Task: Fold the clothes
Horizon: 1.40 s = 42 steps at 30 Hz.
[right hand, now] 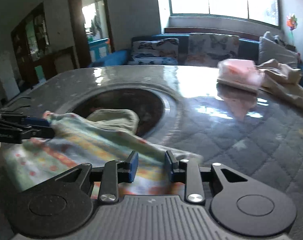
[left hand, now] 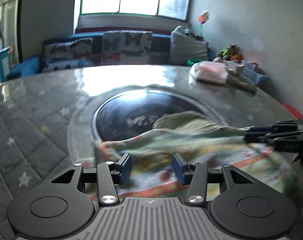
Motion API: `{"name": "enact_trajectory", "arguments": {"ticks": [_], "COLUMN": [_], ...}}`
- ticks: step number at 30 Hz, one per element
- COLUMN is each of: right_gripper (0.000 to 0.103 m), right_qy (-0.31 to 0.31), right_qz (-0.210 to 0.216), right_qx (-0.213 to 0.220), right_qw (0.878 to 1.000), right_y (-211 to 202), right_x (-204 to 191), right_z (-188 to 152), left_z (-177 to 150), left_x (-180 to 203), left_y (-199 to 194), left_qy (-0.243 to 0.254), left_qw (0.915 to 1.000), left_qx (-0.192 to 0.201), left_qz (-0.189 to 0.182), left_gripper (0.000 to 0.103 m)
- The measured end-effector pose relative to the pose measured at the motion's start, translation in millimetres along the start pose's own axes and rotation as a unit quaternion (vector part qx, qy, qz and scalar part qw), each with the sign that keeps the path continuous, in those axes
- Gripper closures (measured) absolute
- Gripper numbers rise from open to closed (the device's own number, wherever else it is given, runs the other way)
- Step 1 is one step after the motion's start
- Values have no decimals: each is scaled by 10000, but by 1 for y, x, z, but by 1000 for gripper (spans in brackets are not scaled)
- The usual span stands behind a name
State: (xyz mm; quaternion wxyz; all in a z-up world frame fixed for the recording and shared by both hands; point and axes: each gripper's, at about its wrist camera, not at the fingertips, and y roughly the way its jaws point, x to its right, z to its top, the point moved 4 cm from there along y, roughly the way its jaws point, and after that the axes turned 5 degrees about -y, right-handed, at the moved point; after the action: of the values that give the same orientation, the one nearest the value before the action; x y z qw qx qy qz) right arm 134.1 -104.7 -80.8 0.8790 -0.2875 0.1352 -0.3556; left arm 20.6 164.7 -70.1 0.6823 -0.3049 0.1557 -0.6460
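Observation:
A pale green patterned garment (left hand: 171,146) with orange and yellow stripes lies blurred on the table, partly over a dark round inset (left hand: 131,112). It also shows in the right wrist view (right hand: 87,140). My left gripper (left hand: 151,167) is open, its blue pads either side of the cloth's near edge. My right gripper (right hand: 151,166) is open over the cloth's right end. Each gripper shows in the other's view, the right one (left hand: 249,135) and the left one (right hand: 49,127), with fingertips at the cloth's far edge; whether they touch it is unclear.
A grey quilted cover with stars (right hand: 241,140) lies on the table under a glossy sheet. A folded pink stack (right hand: 239,76) and a beige crumpled garment (right hand: 283,82) sit at the far right. A sofa with butterfly cushions (left hand: 119,48) stands behind.

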Motion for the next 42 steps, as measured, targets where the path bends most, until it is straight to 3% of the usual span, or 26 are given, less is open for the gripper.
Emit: {"name": "enact_trajectory", "arguments": {"ticks": [1, 5, 9, 12, 18, 20, 22, 24, 27, 36, 42], "right_gripper": [90, 88, 87, 85, 80, 70, 53, 50, 46, 4, 0], "right_qy": [0, -46, -343, -446, -547, -562, -655, -738, -785, -745, -614], "right_qz": [-50, -123, 235, 453, 397, 384, 458, 589, 691, 760, 793], "right_qx": [-1, 122, 190, 101, -171, -102, -30, -28, -129, -318, -318], "right_qw": [10000, 9998, 9990, 9979, 9976, 9976, 9968, 9955, 9944, 9938, 9944], "right_y": [0, -6, -1, 16, 42, 37, 30, 27, 28, 38, 40], "right_x": [3, -5, -32, -48, -56, -59, -65, -72, -81, -88, -85], "right_z": [0, 10, 21, 27, 27, 31, 34, 34, 30, 16, 13], "left_z": [-2, -4, -2, -1, 6, 12, 19, 22, 24, 17, 18], "left_x": [-3, -4, 1, -1, -4, 4, 14, 22, 27, 10, 11], "left_y": [1, -1, -3, -2, -2, -6, -7, -2, 14, 39, 31], "left_qy": [-30, -90, -47, -104, -257, -232, -225, -226, -267, -612, -606], "left_qw": [10000, 9999, 9999, 9998, 9994, 9995, 9991, 9986, 9986, 9975, 9976], "left_qx": [-16, 21, 101, 106, 117, 227, 278, 248, 112, -188, -74], "left_qz": [21, 54, 94, 152, 201, 24, -246, -403, -436, -289, -315], "left_gripper": [54, 54, 54, 54, 59, 59, 59, 59, 59, 63, 63]}}
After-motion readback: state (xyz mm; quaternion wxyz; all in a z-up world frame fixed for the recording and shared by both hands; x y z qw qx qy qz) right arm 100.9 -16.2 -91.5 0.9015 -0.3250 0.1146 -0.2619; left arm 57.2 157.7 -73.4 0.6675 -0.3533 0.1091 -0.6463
